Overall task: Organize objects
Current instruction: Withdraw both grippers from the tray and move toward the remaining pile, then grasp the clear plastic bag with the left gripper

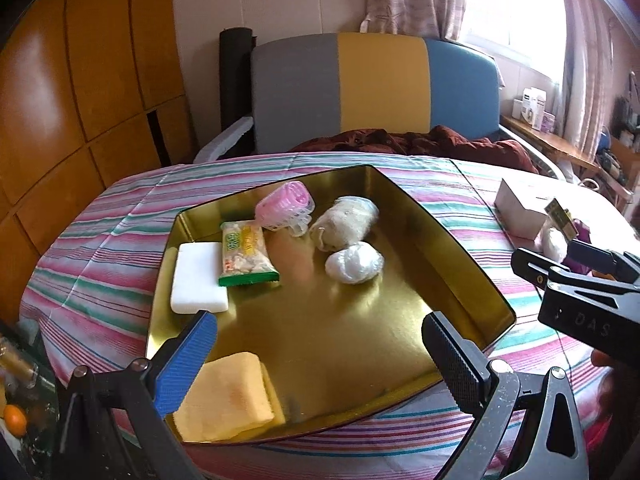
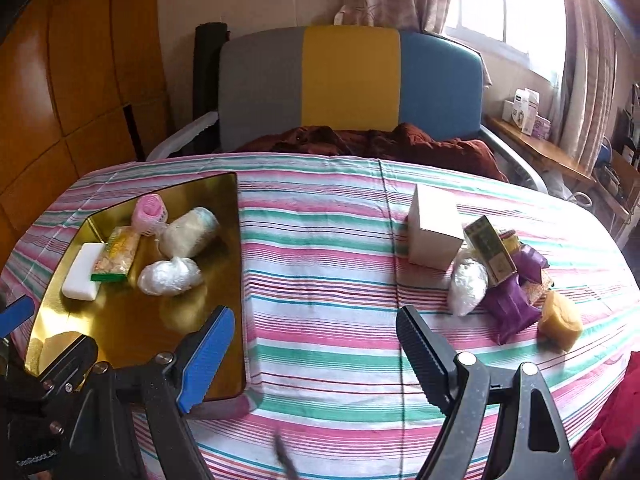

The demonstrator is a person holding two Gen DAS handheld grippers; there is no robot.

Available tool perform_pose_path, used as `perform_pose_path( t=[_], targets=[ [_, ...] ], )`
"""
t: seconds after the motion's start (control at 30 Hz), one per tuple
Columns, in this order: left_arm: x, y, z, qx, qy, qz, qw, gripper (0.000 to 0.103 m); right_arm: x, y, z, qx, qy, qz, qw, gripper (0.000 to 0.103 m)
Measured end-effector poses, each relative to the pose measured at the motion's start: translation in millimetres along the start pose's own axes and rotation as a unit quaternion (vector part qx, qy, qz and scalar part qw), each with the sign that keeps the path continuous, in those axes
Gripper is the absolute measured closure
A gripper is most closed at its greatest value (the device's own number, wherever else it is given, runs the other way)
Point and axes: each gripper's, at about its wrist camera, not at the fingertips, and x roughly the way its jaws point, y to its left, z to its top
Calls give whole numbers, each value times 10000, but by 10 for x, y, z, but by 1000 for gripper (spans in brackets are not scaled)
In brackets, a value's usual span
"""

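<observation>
Both hand-held grippers, left (image 1: 320,354) and right (image 2: 316,354), hung wide and empty. Leftover pile (image 2: 500,280) sat right of the gold tray (image 1: 452,264); probably best grabbing one item squarely.

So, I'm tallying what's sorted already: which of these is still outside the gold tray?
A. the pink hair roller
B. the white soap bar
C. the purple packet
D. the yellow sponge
C: the purple packet lies on the striped cloth by the white box, well clear of the gold tray.
</observation>
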Motion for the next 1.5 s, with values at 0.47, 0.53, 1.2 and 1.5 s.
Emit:
perform_pose_path(
  t=[0.47,0.53,1.2,1.5],
  targets=[
    [33,-221,1,315,63,-585,9978,0,80,-1224,275,973,492,-595,9923,18],
    [31,-238,11,308,70,-668,9973,0,71,-1509,319,1179,522,-795,9885,18],
    [157,-1242,545,718,319,-1806,9804,0,37,-2864,50,3551,498,-478,9323,18],
    [730,-1960,718,654,1026,-2241,9669,4,112,-2853,57,3564,527,-160,9327,18]
  ],
)
